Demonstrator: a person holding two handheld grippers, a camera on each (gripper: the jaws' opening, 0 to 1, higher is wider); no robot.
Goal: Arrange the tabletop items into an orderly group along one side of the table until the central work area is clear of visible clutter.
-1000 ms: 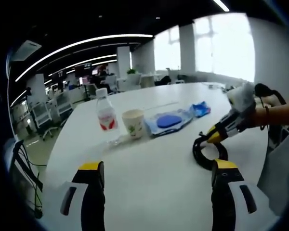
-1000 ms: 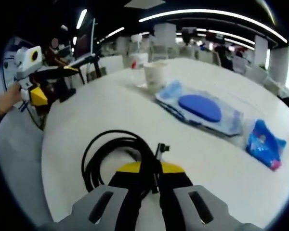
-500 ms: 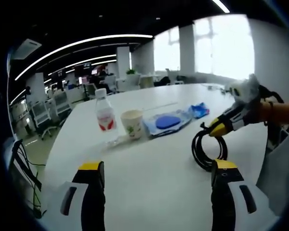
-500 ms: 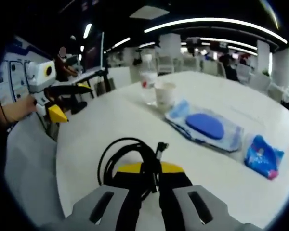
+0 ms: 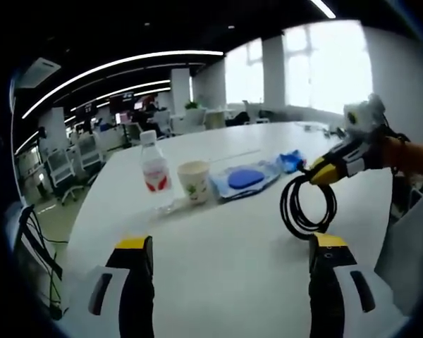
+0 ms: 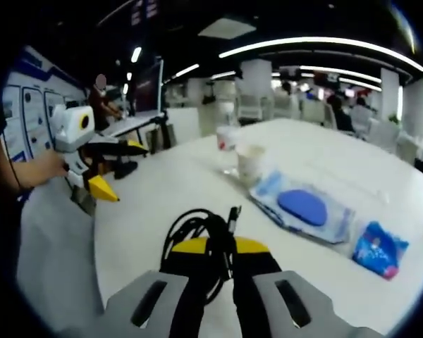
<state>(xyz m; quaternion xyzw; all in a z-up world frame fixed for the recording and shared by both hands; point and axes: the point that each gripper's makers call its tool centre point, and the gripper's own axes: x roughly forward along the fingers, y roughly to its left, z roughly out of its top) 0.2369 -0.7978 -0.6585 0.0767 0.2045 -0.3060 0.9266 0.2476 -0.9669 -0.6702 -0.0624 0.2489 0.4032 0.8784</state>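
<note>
**One cable coil pinched in the right claw, off the table**

One black cable coil (image 5: 307, 206) hangs from the right claw (image 5: 323, 172), whose yellow tips are pressed together on the top of the loop; the rest of the coil dangles just below the claw, clear of the white table (image 5: 218, 253). In the right gripper view the same cable (image 6: 197, 236) bunches right at that claw's tips (image 6: 213, 246). The left claw (image 5: 229, 243) stands spread wide with nothing between its tips, low over the near table edge. Beyond it sit a water bottle (image 5: 154, 169), a paper cup (image 5: 195, 180), a clear pouch with a blue pad (image 5: 245, 177) and a small blue packet (image 5: 292, 159), in a row.
</note>
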